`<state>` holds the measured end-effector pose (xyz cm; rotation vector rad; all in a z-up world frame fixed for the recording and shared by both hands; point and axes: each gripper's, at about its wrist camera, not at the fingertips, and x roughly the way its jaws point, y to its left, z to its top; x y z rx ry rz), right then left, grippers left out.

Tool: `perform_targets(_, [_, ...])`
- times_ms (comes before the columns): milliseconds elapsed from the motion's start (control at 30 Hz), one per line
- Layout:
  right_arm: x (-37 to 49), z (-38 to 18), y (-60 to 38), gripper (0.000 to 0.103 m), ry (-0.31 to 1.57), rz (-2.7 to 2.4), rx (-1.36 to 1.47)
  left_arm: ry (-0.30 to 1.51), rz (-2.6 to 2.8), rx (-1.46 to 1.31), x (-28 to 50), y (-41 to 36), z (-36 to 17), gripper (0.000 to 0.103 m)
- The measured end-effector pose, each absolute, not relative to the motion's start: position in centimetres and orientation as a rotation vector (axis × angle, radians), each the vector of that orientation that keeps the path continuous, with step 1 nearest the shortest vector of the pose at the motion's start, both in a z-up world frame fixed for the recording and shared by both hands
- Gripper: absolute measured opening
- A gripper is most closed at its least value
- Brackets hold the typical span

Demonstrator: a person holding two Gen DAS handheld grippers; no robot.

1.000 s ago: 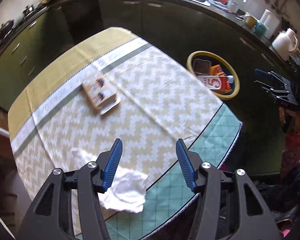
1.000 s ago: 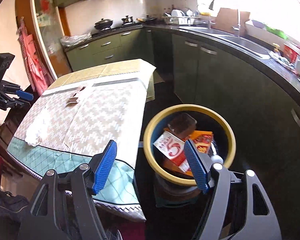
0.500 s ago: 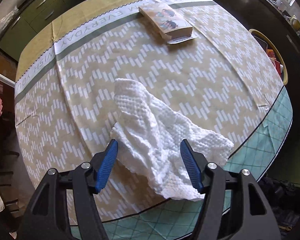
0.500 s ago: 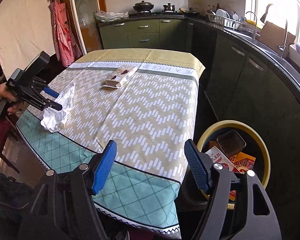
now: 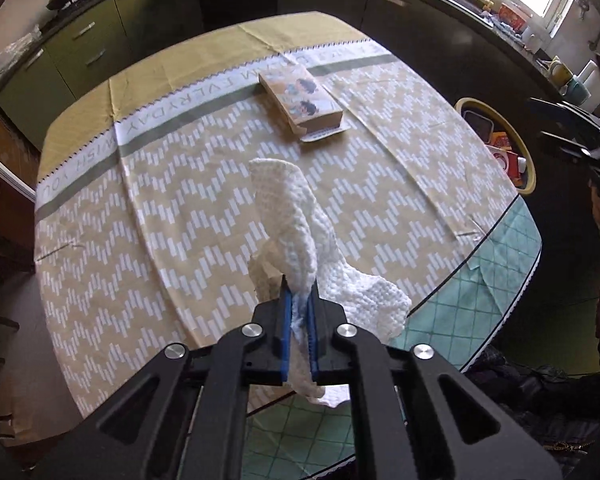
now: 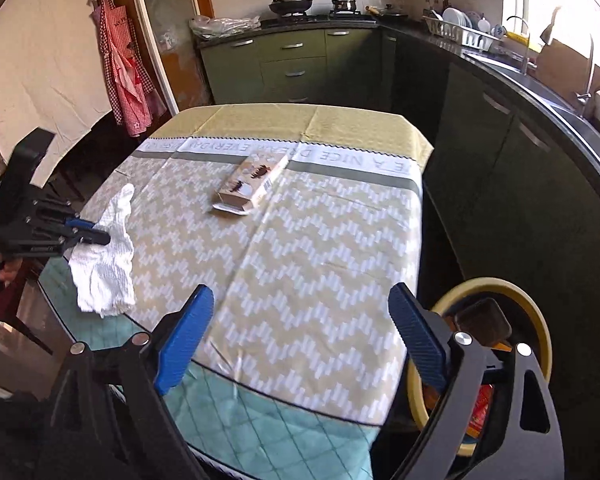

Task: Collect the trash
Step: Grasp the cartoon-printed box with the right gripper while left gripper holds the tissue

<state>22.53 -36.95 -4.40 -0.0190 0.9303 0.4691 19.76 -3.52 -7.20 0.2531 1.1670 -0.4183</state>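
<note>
Left wrist view: left gripper (image 5: 299, 296) fingers have just clenched the paper towel (image 5: 292, 216), lengthwise toward the box (image 5: 300, 98).

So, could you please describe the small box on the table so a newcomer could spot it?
Find the table with the zigzag cloth. Near its far end, by the printed band, lies a flat tan cardboard box with cartoon pictures, one end flap open. Its only neighbour is a white paper towel.

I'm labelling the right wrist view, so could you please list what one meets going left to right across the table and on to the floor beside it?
left gripper shut on the white paper towel → small cardboard box → yellow-rimmed trash bin on the floor.
</note>
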Motion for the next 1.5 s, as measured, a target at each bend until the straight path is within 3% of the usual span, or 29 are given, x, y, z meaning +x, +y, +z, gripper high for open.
perform_targets(333, [36.4, -7.2, -23.0, 0.094, 1.246, 0.441, 0.046, 0.966, -0.311, 0.211, 14.8, 0.4, -3.8, 0.007])
perform_targets(533, [40.4, -10.2, -19.1, 0.080, 1.354, 0.289, 0.000, 0.900, -0.297, 0.197, 13.1, 1.3, -3.6, 0.007])
perform_targets(600, [40.7, -11.1, -18.6, 0.067, 1.390, 0.267, 0.002, 0.892, -0.313, 0.197, 12.8, 1.3, -3.7, 0.008])
perform_targets(700, [40.9, -12.0, -18.0, 0.056, 1.415, 0.241, -0.001, 0.887, -0.333, 0.193, 12.5, 1.4, -3.9, 0.008])
perform_targets(767, [40.9, -12.2, -17.6, 0.056, 1.412, 0.228, -0.011, 0.879, -0.337, 0.189, 12.4, 1.6, -3.9, 0.008])
perform_targets(833, [40.9, -12.2, -17.5, 0.046, 1.405, 0.220, -0.014, 0.873, -0.342, 0.177, 12.2, 1.9, -3.8, 0.008])
perform_targets(933, [40.7, -11.6, -17.9, 0.006, 1.403, 0.213, -0.015, 0.868, -0.345, 0.159, 12.0, 2.2, -3.8, 0.008])
perform_targets(967, [40.6, -11.5, -18.1, 0.002, 1.416, 0.212, -0.015, 0.868, -0.346, 0.153, 11.9, 2.2, -3.9, 0.008])
perform_targets(1033, [40.3, -11.6, -17.7, 0.004, 1.439, 0.245, -0.036, 0.874, -0.348, 0.153, 11.8, 2.2, -4.0, 0.008])
perform_targets(1100, [39.9, -11.1, -17.6, 0.048, 1.403, 0.241, -0.023, 0.875, -0.343, 0.152, 11.8, 2.2, -4.0, 0.008])
perform_targets(1133, [39.8, -10.9, -17.3, 0.086, 1.381, 0.255, -0.018, 0.875, -0.340, 0.154, 11.8, 2.1, -4.0, 0.008])
perform_targets(1333, [40.4, -11.4, -14.6, 0.087, 1.425, 0.256, 0.008, 0.867, -0.334, 0.168, 11.3, 2.0, -3.5, 0.009])
perform_targets(1500, [41.2, -12.9, -13.7, 0.062, 1.466, 0.182, -0.012, 0.867, -0.333, 0.167, 11.3, 2.4, -3.5, 0.009])
